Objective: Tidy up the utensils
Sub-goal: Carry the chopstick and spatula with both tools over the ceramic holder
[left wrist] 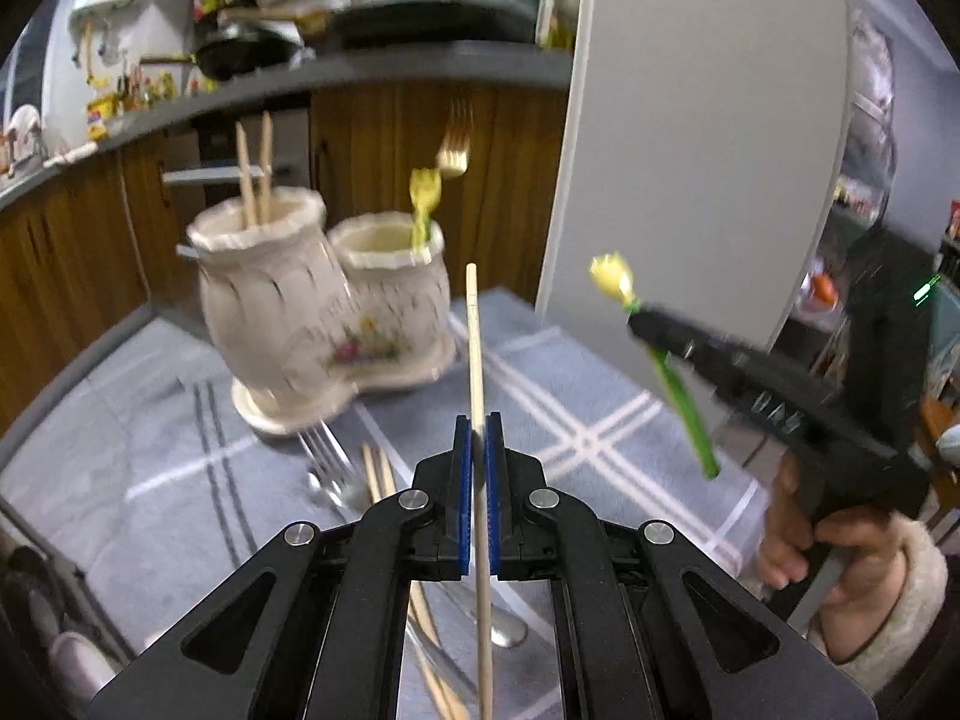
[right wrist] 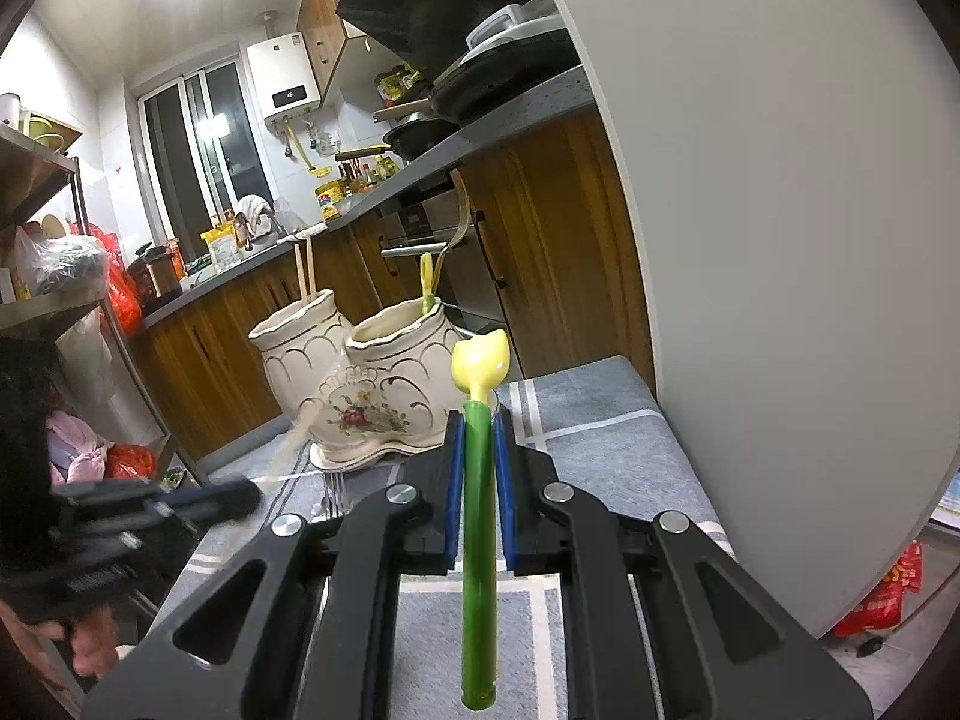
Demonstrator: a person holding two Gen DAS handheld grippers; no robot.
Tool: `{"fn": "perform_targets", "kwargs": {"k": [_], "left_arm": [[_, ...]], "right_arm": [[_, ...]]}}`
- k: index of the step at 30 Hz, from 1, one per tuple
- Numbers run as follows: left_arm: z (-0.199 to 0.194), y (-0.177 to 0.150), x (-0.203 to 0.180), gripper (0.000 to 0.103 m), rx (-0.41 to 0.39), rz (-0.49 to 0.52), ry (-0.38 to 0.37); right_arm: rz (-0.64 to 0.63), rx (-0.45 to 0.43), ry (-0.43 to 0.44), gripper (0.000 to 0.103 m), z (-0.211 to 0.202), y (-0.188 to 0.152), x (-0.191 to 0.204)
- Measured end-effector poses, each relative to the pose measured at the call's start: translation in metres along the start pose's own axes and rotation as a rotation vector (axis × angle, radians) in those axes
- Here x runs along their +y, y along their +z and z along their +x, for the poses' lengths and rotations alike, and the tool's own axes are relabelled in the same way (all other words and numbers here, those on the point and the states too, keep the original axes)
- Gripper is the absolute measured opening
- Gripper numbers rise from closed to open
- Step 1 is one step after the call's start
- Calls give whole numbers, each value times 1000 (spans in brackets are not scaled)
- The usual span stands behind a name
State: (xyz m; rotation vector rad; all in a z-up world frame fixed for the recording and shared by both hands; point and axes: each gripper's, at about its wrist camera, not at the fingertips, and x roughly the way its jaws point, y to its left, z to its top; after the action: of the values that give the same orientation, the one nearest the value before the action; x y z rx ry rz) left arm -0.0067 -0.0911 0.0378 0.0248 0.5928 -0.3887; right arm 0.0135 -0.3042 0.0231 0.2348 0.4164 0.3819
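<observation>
Currently a carry-and-drop step is judged to be in hand, with one utensil gripped in each tool. At the far left of the table stands the ceramic holder (left wrist: 318, 324), a pair of joined pots on the grey checked cloth (left wrist: 570, 408). Two chopsticks (left wrist: 252, 174) are seen upright in its left pot, and a yellow-green spoon (left wrist: 423, 198) and a gold fork (left wrist: 456, 147) in its right pot. Near the holder's foot, a silver fork (left wrist: 327, 462) and more chopsticks (left wrist: 378, 474) are left lying on the cloth. Further right, the left gripper (left wrist: 478, 450) is seen pinching a single chopstick (left wrist: 475, 348), which is held upright, well short of the pots. At the far right, the right gripper (right wrist: 480, 450) is closed on the green handle of a tulip-headed spoon (right wrist: 480, 360), its yellow bowl pointing up and towards the holder.

For the next move, the chopstick would need to be brought over the left pot and lowered beside its fellows; the spoon would need the right pot. Each rim is narrow, so a steep, centred entry would be called for before release.
</observation>
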Motion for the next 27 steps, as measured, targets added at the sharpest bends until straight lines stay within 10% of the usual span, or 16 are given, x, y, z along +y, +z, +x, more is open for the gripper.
{"fn": "perform_targets", "kwargs": {"k": [10,27], "left_arm": [[-40,25,47,5,-201,-46,18],[4,117,129,5,-450,-212,26]], "right_arm": [[-53,-46,36,10,16,28,28],[21,-91,197,10,124,113,57]]}}
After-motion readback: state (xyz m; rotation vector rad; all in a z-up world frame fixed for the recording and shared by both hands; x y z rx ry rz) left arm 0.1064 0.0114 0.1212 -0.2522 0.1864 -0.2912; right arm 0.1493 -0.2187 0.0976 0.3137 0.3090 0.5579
